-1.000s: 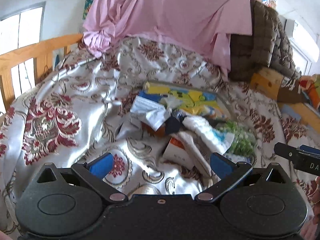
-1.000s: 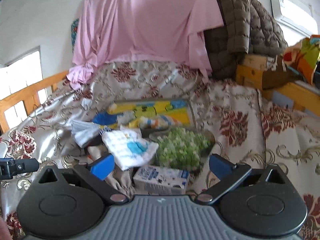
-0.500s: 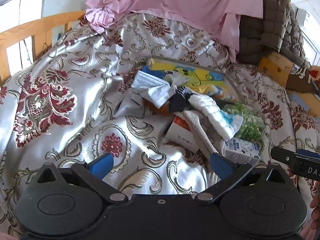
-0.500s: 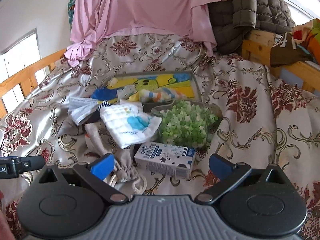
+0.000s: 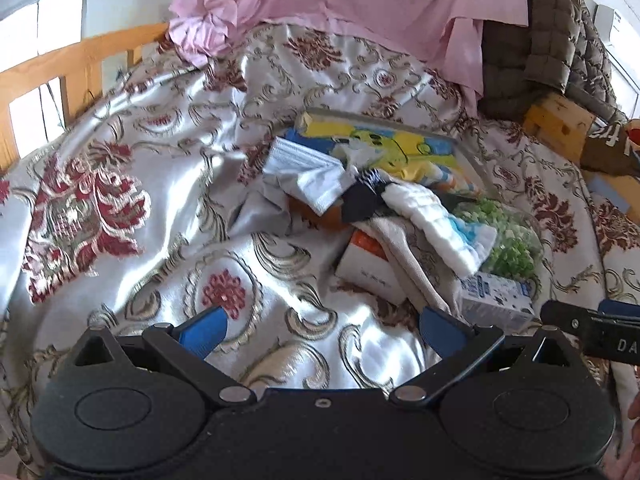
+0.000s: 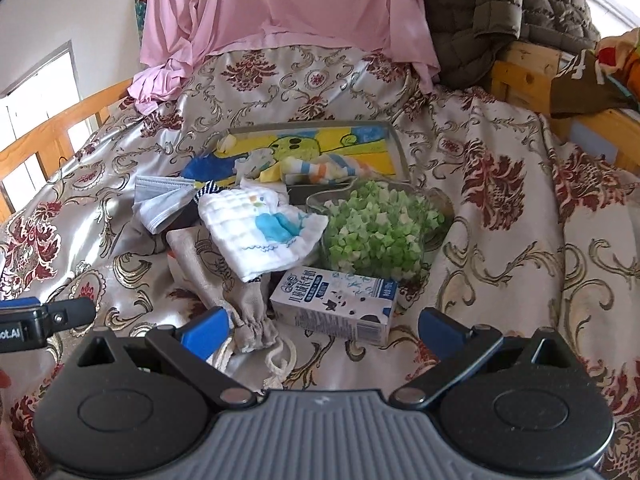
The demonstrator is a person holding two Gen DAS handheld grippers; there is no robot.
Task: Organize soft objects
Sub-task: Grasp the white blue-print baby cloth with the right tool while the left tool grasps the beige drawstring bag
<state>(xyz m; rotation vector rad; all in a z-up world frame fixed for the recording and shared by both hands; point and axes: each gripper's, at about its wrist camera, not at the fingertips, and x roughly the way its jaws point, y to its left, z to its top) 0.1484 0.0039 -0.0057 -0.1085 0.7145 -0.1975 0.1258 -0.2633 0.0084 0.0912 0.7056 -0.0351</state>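
Floral satin bedspread [image 6: 500, 248] fills both views. Nearest, the left gripper [image 5: 322, 330] and right gripper [image 6: 324, 326] both gape wide, empty, and have edged closer to the pile over the past second, so sorting has yet to begin. Just ahead lies a milk carton [image 6: 334, 304] printed in Chinese, unreadable. Beyond, a white cloth [image 6: 262, 230] overlaps a drawstring pouch [image 6: 224, 280], beside green pieces [image 6: 376, 232], before a cartoon tray [image 6: 394, 140].
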